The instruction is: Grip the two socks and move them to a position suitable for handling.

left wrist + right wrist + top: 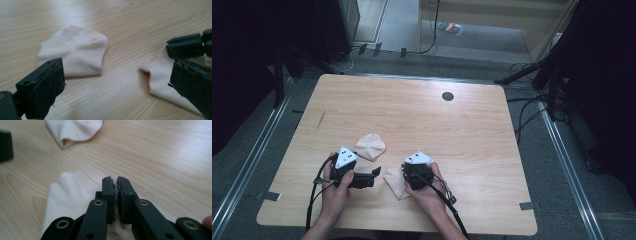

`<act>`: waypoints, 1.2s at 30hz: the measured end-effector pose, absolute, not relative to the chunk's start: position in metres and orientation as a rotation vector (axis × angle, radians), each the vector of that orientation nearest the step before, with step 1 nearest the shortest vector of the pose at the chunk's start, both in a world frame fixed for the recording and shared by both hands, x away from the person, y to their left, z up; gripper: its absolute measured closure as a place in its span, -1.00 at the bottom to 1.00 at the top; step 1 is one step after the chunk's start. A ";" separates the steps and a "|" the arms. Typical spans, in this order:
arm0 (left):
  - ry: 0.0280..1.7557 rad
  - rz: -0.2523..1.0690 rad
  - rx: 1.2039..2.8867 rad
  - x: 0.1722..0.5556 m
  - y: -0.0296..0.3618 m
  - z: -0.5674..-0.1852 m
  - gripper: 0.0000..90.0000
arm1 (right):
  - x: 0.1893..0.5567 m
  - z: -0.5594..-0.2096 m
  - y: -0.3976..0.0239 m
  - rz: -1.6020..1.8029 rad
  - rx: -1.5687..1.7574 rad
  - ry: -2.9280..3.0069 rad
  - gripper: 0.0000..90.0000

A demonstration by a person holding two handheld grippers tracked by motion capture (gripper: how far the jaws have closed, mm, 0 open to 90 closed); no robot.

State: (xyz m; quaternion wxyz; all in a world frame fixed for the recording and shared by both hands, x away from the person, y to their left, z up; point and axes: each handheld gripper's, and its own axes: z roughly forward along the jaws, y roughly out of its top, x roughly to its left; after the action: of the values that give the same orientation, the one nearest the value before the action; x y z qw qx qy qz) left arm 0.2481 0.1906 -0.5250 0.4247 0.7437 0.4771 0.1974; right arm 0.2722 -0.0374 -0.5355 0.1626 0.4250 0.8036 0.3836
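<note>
Right gripper (400,176) has its jaws pinched together on the near sock (395,183), close to the table's (472,130) near edge. We hold the left gripper (375,173) just left of it, jaws spread wide and empty. A second sock (370,146) lies just beyond, its long axis running left-right. Bare wood stretches far and right; grey floor (562,165) and cables surround us.
</note>
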 end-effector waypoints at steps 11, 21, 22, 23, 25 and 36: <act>1.115 0.355 1.914 0.239 0.149 -0.536 -1.00 | 0.270 -0.506 -0.052 1.208 1.301 2.171 0.92; 1.127 0.210 1.946 0.233 0.114 -0.547 -1.00 | 0.259 -0.483 -0.046 1.284 1.287 2.160 0.92; 1.151 0.213 1.945 0.234 0.112 -0.547 -1.00 | 0.258 -0.482 -0.046 1.286 1.286 2.159 0.92; 1.173 0.207 1.937 0.235 0.111 -0.548 -1.00 | 0.257 -0.480 -0.046 1.290 1.280 2.156 0.92; 1.205 0.178 1.928 0.237 0.111 -0.549 -0.97 | 0.256 -0.477 -0.046 1.303 1.283 2.149 0.92; 1.098 0.273 1.870 0.232 0.119 -0.541 0.88 | 0.252 -0.463 -0.051 1.361 1.292 2.101 0.93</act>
State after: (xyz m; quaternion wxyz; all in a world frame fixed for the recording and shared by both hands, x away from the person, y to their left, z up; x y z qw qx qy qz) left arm 0.2317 0.1194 -0.5409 0.4602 0.7596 0.4459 0.1111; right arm 0.2522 -0.0513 -0.4633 0.1615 0.4524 0.7362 0.4768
